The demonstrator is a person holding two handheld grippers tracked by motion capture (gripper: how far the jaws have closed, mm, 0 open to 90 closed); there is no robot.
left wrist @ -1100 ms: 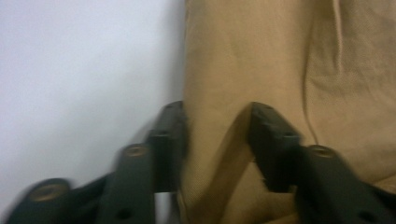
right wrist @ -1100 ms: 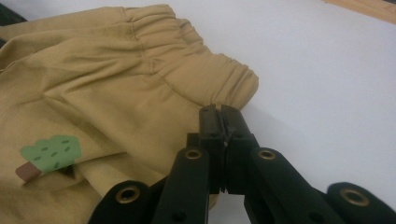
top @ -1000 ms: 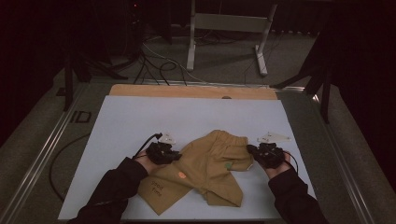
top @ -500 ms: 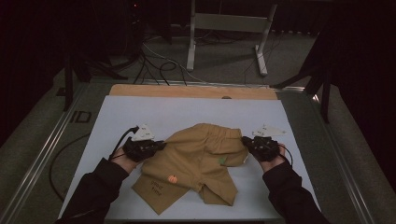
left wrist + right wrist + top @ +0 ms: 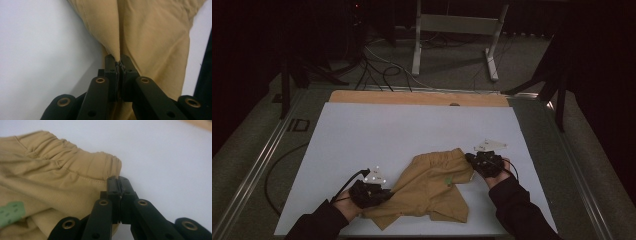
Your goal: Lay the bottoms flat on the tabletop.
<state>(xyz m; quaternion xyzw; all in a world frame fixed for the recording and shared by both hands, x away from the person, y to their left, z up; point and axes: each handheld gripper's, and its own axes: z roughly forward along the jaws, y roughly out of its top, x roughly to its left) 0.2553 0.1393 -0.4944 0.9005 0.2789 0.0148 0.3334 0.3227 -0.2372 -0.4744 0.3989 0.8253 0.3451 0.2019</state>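
A pair of tan shorts (image 5: 432, 187) lies rumpled on the white table cover, with a small green patch (image 5: 448, 181) near the middle. My left gripper (image 5: 384, 195) is at the garment's near left end. In the left gripper view the jaws are shut, and a fold of the tan cloth (image 5: 150, 37) is pinched between the fingertips (image 5: 110, 61). My right gripper (image 5: 472, 160) is at the far right corner. In the right gripper view it is shut on the corner of the elastic waistband (image 5: 100, 162), and the green patch (image 5: 11, 215) shows at lower left.
The white cover (image 5: 412, 130) spreads over the table, with a wooden strip (image 5: 412, 97) along the far edge and metal rails (image 5: 257, 165) at the sides. Cables (image 5: 377, 70) and a metal stand (image 5: 457, 30) are on the floor beyond.
My left hand swung out to the left, then back toward the near edge, dragging its end of the shorts along. The shorts spread out and now lie slanted. My right hand has barely moved.
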